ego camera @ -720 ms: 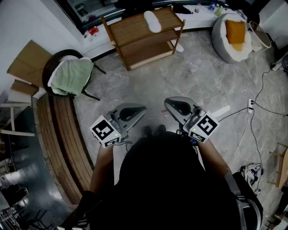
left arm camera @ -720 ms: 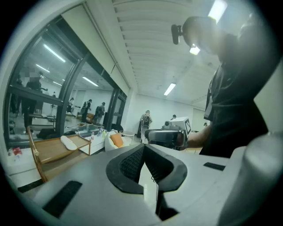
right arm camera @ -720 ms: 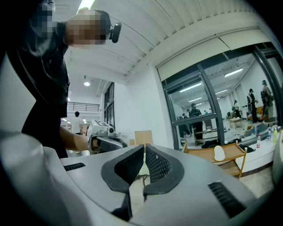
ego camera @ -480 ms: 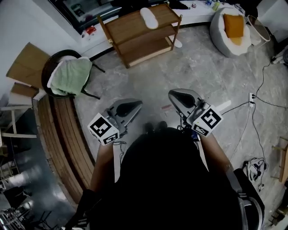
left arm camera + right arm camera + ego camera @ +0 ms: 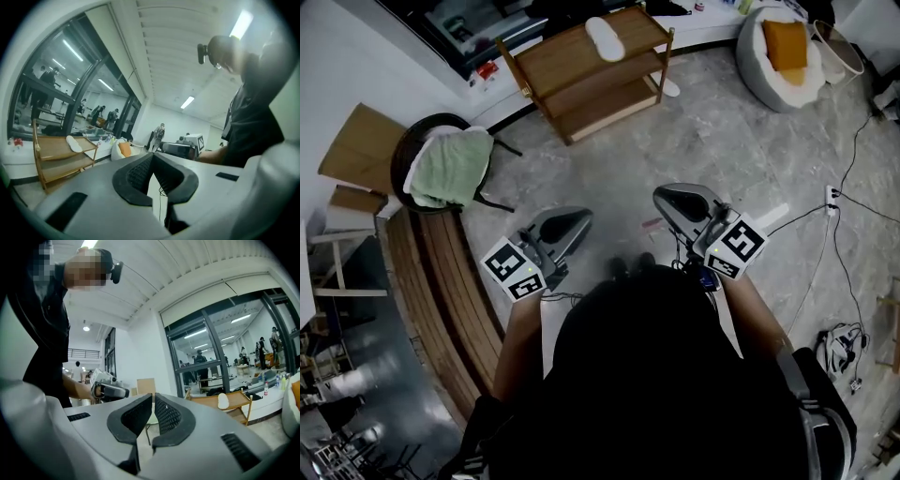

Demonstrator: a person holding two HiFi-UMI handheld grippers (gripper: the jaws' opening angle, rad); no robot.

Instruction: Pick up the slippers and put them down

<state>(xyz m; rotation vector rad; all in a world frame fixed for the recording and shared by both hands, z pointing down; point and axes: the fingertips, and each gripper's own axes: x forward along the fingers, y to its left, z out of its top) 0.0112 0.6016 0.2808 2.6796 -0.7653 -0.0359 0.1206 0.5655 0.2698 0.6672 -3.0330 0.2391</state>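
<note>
"Where are the slippers?"

"1 slipper [image 5: 603,37] lies on the rack [image 5: 562,58], upper middle of the frame. The 2nd slipper [image 5: 670,87] is on the floor [image 5: 722,141] beside it."

"Your grippers?"

"My left gripper [image 5: 152,158] and right gripper [image 5: 153,398] are pressed together, empty."

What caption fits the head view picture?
Left tool and right tool, both shut and empty, face a wooden rack with a white slipper on top.

Head view looks steeply down; all three seemingly share the shelf [image 5: 558,56].
</note>
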